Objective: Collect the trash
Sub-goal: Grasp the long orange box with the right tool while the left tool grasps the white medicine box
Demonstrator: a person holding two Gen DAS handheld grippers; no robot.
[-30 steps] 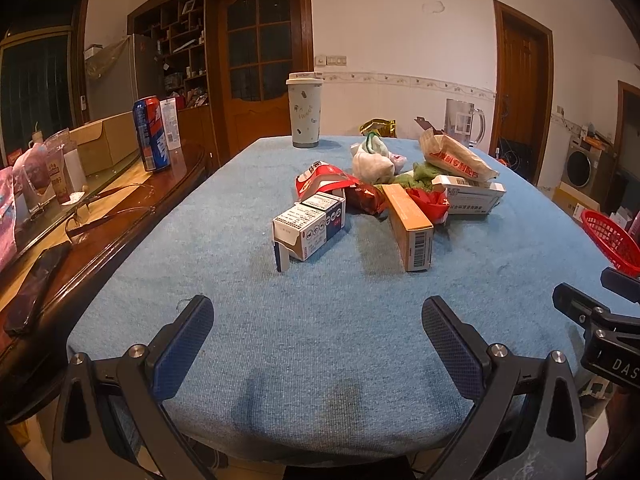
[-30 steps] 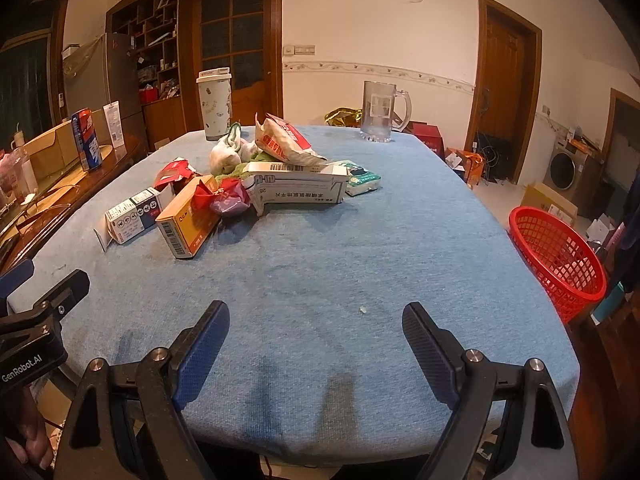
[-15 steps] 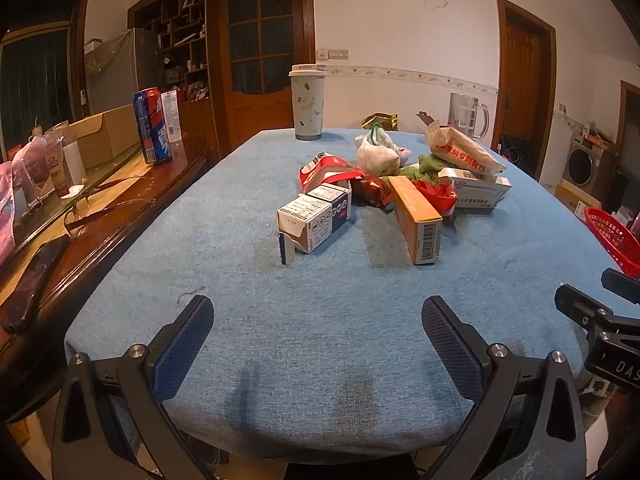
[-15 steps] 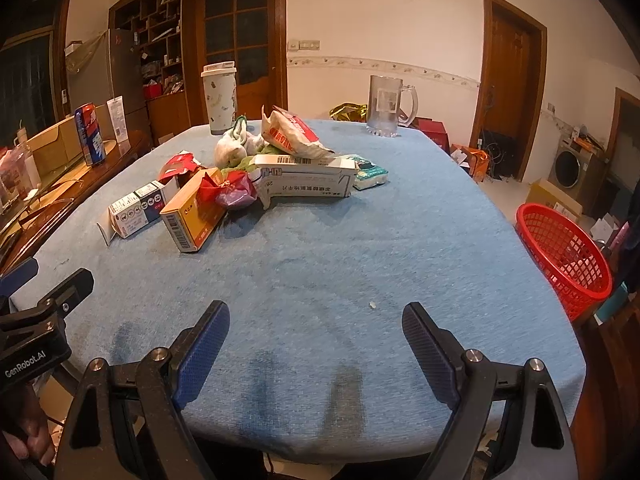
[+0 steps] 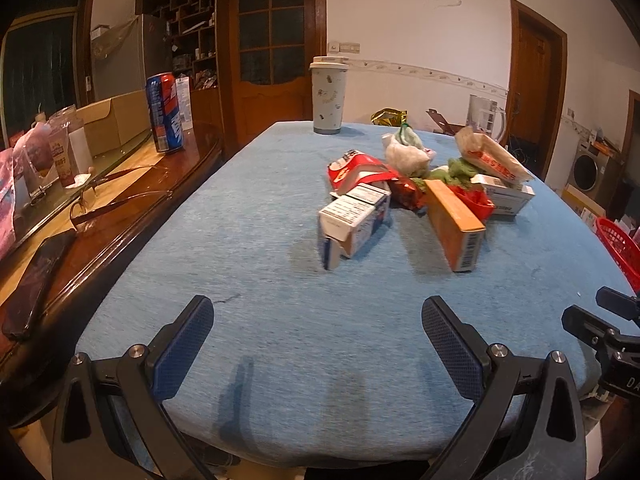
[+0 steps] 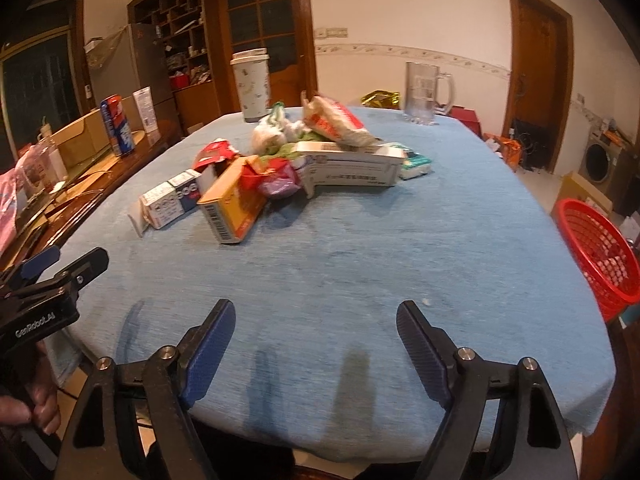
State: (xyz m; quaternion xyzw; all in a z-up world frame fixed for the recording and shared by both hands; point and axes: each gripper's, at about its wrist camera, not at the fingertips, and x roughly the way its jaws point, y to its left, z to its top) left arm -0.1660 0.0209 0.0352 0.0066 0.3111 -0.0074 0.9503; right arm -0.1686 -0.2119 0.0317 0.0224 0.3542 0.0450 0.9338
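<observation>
Blue cloth nearer now, left gripper [image 5: 318, 340] wide, empty; right gripper [image 6: 316, 336] closing, empty

Table [image 5: 260, 208] cover: light blue woven cloth, faint darker blotches near the front edge; side counter [image 5: 120, 200] glossy red-brown wood. Orange carton [image 5: 454, 220] with white barcode end; small box [image 5: 354, 220] white with black print and a blue panel; long box [image 6: 352, 168] white with grey print; snack bag [image 5: 356, 168] red and white; wrapper [image 6: 414, 162] teal. Basket [image 6: 596, 248] red mesh; tumbler [image 5: 329, 96] pale grey-white, speckled, cream lid; can [image 5: 164, 112] blue with red and white; both grippers' pads [image 5: 182, 350] dark blue, cross-hatched, on black frames.
</observation>
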